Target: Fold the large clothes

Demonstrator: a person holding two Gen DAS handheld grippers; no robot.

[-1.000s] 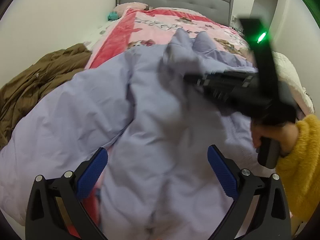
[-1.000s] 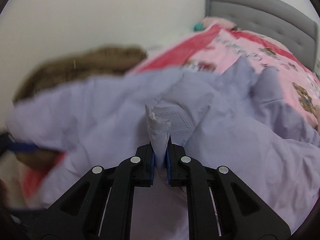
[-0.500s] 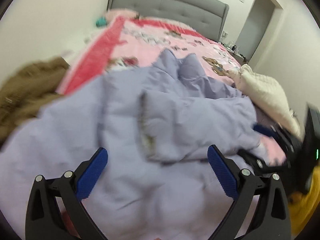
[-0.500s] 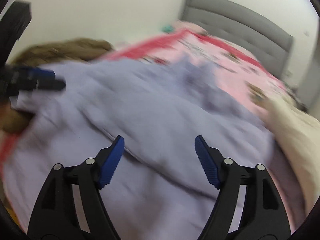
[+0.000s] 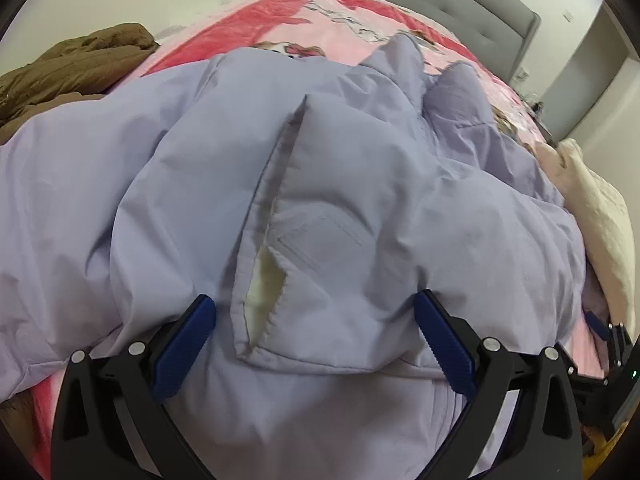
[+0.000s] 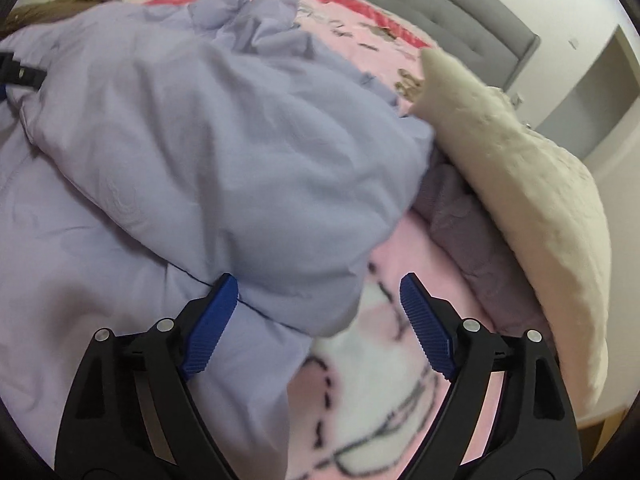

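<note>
A large lilac padded jacket point(image 5: 340, 184) lies spread on the bed, one sleeve folded across its body with the cuff and cream lining point(image 5: 264, 280) facing me. My left gripper point(image 5: 316, 340) is open and empty, just over the cuff end. The jacket also fills the left of the right wrist view point(image 6: 200, 140). My right gripper point(image 6: 318, 312) is open and empty, over the jacket's right edge where it meets the pink blanket point(image 6: 380, 380). The right gripper also shows at the right edge of the left wrist view point(image 5: 600, 328).
A brown coat point(image 5: 72, 68) lies at the far left. A cream fleece garment point(image 6: 520, 184) and a mauve garment point(image 6: 472, 216) lie at the right. The grey headboard point(image 5: 460, 4) stands at the back, a doorway point(image 5: 592, 64) to its right.
My right gripper let go of the sleeve cuff, opened, and swung to the jacket's right edge. The sleeve now lies folded across the jacket. My left gripper moved closer over it.
</note>
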